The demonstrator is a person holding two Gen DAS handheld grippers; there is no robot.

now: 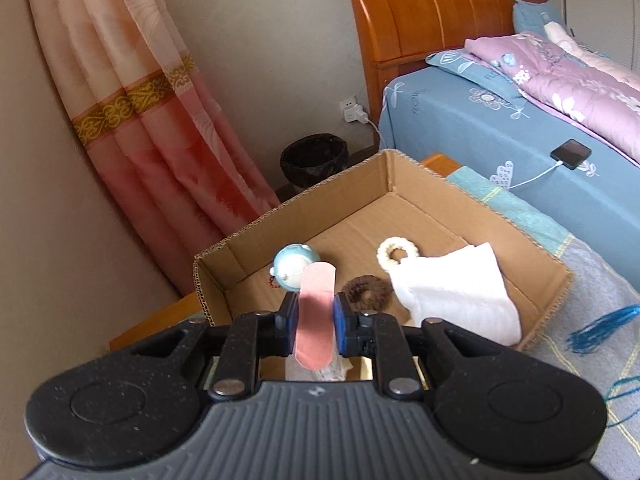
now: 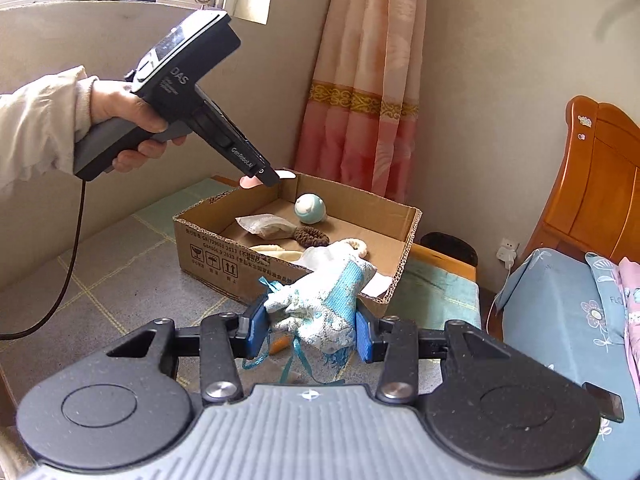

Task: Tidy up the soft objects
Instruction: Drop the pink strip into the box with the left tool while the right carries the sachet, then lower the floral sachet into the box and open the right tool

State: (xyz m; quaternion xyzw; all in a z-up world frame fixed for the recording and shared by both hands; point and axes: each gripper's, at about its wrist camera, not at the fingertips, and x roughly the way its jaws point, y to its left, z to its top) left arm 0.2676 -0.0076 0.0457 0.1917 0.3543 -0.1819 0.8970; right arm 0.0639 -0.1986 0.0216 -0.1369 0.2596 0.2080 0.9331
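Observation:
My left gripper is shut on a flat pink oval pad, held upright over the near edge of the open cardboard box. Inside the box lie a pale blue ball toy, a brown hair scrunchie, a cream ring and a white folded cloth. My right gripper is shut on a bunched blue-and-white knitted cloth with tassels, in front of the box. In the right wrist view the left gripper hangs over the box's far-left rim with the pink pad.
The box stands on a checked cloth-covered table. A pink curtain and a black bin are behind it. A bed with blue sheet, purple quilt and a charging phone is to the right. A person's hand holds the left gripper.

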